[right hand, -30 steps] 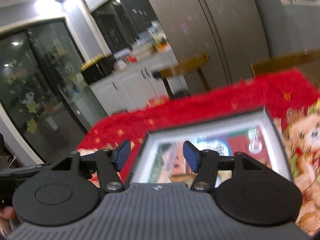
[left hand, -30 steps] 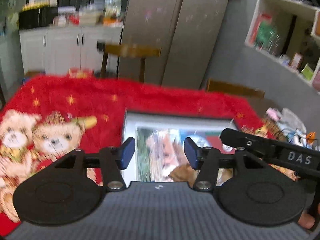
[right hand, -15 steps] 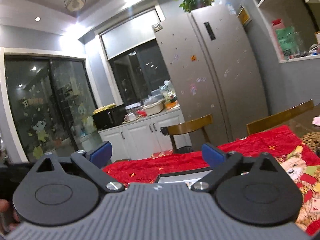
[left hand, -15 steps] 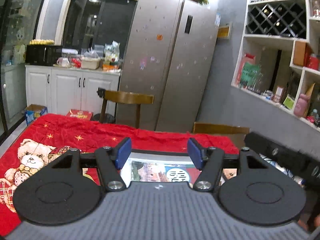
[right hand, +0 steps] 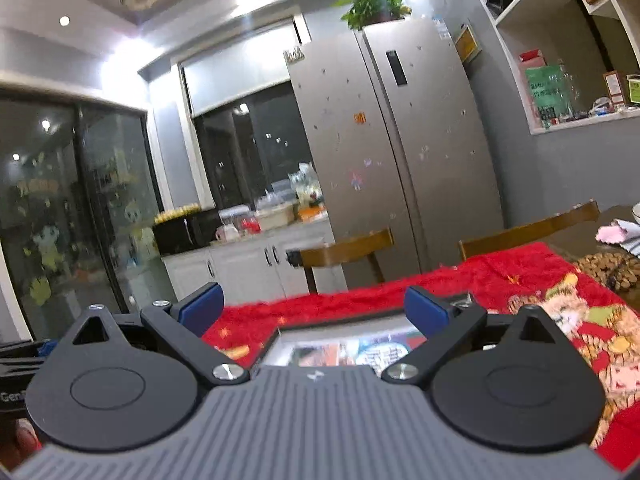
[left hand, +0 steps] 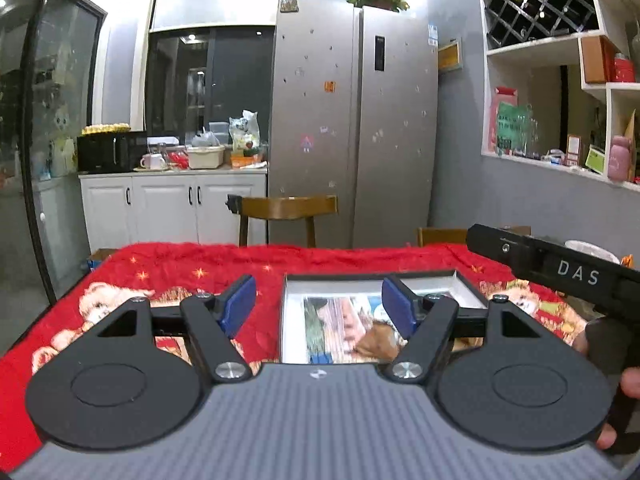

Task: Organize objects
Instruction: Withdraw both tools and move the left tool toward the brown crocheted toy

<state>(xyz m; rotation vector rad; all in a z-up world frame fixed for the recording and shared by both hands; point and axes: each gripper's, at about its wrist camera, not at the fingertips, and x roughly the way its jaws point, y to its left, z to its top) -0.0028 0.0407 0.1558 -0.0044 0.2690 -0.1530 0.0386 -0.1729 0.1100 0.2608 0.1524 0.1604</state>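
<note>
Now both have pulled back and spread wide with nothing inside, the left gripper [left hand: 319, 306] just opening more, so the open box [left hand: 340, 320] lying ahead on the red-blanketed desk [left hand: 180, 268] looks let go, though the right gripper [right hand: 316, 308] half hides it.

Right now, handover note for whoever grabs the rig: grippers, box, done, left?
Left gripper: open, holding nothing; jaws have just been opening.
Right gripper: open wide, holding nothing; jaws have just been opening.
Box: open and flat on the red blanket, printed sheets inside, a smaller tray at its far right corner. Both grippers hang short of it, touching nothing.
Done: nothing these views confirm.
Left: clutter past the blanket's right edge probably still needs sorting.
</note>
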